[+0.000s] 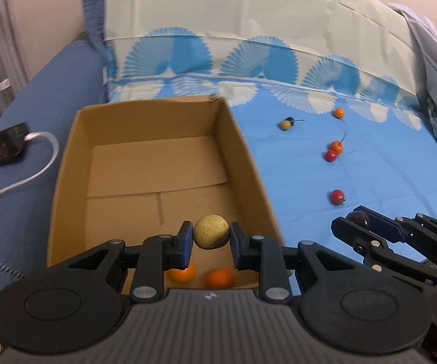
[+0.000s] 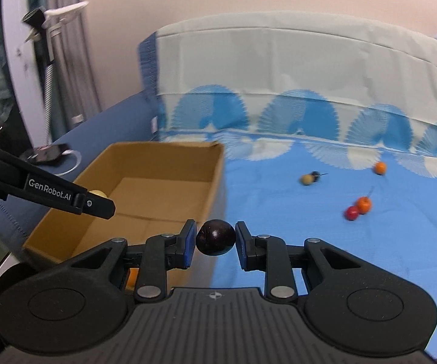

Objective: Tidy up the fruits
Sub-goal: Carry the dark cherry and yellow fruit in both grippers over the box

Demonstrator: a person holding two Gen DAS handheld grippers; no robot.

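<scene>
My left gripper [image 1: 211, 238] is shut on a yellow round fruit [image 1: 211, 231] and holds it over the near end of an open cardboard box [image 1: 239, 139]. Two orange fruits [image 1: 218, 277] lie on the box floor below it. My right gripper [image 2: 215, 239] is shut on a dark purple fruit [image 2: 215, 237], just right of the box [image 2: 215, 176] above the blue sheet. It also shows in the left wrist view [image 1: 361, 221]. Loose fruits lie on the sheet: a yellow one [image 1: 285, 125], orange ones [image 1: 338, 112] [image 1: 336, 146], red ones [image 1: 330, 155] [image 1: 337, 196].
The box stands on a bed with a blue patterned sheet [image 1: 385, 182] and a pillow [image 1: 248, 15] behind. A phone with a white cable [image 1: 1, 148] lies on the dark blue cover left of the box. A stand and curtain [image 2: 48, 60] are at far left.
</scene>
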